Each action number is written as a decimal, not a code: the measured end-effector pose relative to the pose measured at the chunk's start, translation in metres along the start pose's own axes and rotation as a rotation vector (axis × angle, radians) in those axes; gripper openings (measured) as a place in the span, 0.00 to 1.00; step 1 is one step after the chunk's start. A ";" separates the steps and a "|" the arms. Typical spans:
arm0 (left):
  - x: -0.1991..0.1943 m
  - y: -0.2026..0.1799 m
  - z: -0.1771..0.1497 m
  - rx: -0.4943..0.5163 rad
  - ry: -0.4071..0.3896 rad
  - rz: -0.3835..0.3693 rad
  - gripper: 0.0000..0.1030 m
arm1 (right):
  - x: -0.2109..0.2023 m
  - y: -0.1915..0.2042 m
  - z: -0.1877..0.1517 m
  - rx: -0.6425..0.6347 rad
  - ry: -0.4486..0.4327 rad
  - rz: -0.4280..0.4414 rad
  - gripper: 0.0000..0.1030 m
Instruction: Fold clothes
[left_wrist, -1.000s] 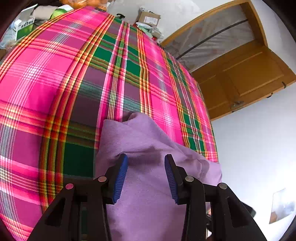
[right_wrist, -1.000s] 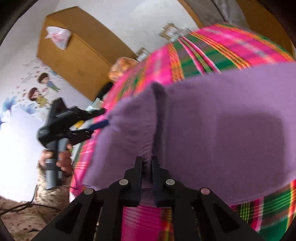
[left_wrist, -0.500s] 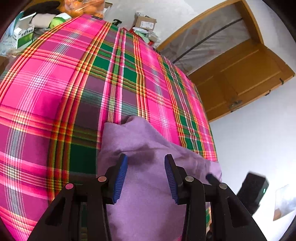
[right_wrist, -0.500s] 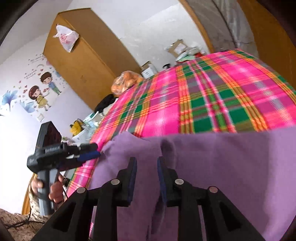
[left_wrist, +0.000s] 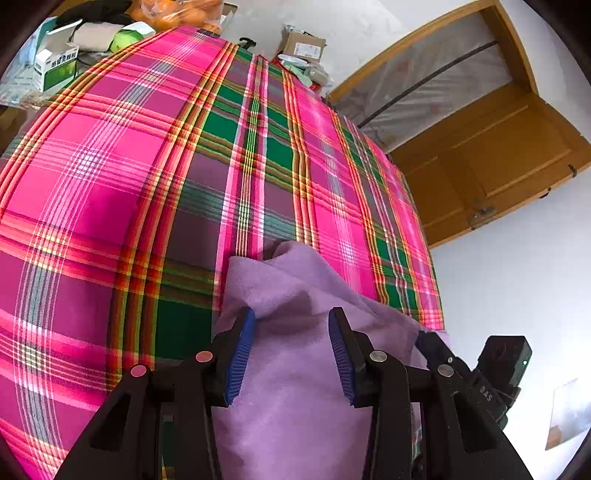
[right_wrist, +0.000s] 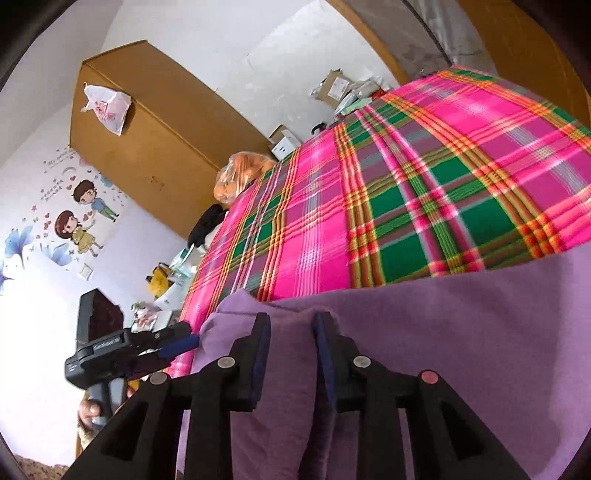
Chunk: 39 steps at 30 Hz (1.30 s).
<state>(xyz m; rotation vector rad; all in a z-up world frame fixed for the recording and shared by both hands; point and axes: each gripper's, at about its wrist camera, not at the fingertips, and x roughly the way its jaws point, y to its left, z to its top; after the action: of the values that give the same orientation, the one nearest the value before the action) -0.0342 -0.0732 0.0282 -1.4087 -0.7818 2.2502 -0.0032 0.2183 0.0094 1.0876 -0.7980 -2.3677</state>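
Where frame ends, purple cloth (right_wrist: 443, 350) cut off.

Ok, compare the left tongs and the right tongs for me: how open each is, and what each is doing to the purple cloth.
The left tongs gape wide, while the right tongs show a narrower gap. The left tongs' bright blue pads straddle a raised corner of the purple cloth; the right tongs' pads look dark navy and flank a ridge along its near edge. Both are open, neither pinching the fabric, over the plaid bedspread.
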 end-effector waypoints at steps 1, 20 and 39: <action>0.001 0.001 0.000 -0.004 0.000 0.002 0.42 | 0.003 0.001 -0.001 -0.004 0.017 0.004 0.27; 0.002 0.004 0.001 -0.033 -0.005 0.000 0.42 | 0.020 0.000 0.002 0.019 0.071 0.052 0.26; 0.006 0.007 0.001 -0.053 -0.008 0.001 0.42 | 0.000 0.004 0.006 -0.022 -0.079 0.031 0.05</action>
<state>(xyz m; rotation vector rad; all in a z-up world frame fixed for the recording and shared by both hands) -0.0375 -0.0754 0.0198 -1.4253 -0.8490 2.2530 -0.0072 0.2173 0.0148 0.9718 -0.8085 -2.4001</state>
